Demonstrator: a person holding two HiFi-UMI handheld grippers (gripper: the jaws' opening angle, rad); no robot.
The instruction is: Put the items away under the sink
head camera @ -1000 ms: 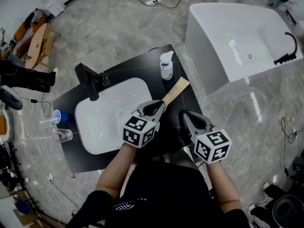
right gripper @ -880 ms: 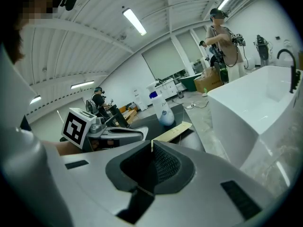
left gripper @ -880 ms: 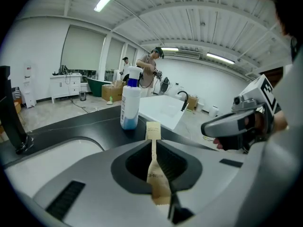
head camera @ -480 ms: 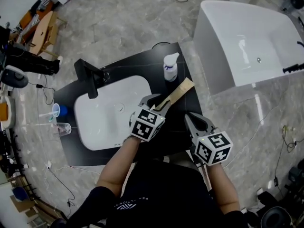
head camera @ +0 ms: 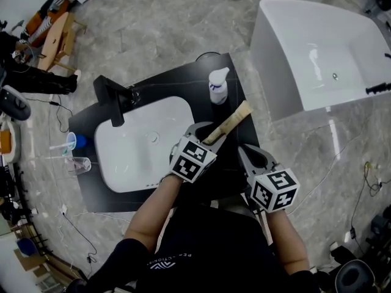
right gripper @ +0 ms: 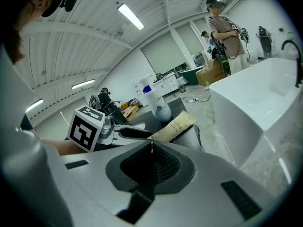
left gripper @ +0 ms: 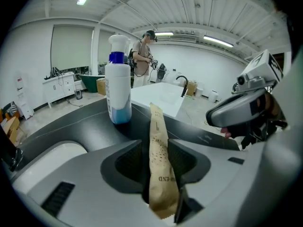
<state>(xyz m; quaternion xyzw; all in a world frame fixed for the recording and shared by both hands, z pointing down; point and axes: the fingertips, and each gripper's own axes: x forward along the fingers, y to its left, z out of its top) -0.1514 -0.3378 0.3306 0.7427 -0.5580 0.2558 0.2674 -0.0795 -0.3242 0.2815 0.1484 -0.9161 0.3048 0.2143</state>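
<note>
A long tan paper toothbrush packet (head camera: 231,121) lies slanted on the black counter (head camera: 177,83) right of the white basin (head camera: 131,151). My left gripper (head camera: 209,133) is lowered over the packet's near end. Its jaws have just been opening, and the packet (left gripper: 158,145) now sits between them with a gap at the left pad. A white spray bottle (head camera: 217,85) with blue liquid (left gripper: 117,82) stands just behind. My right gripper (head camera: 245,152) hovers at the counter's right front corner, its jaws (right gripper: 151,145) together on nothing.
A black faucet (head camera: 113,99) stands behind the basin. A blue cup (head camera: 73,144) and a clear glass (head camera: 82,165) sit at the counter's left end. A white bathtub (head camera: 317,47) stands to the right. People stand far off in the room.
The left gripper slid forward and down along the packet and its jaws opened round the near end. The right gripper has stayed in place.
</note>
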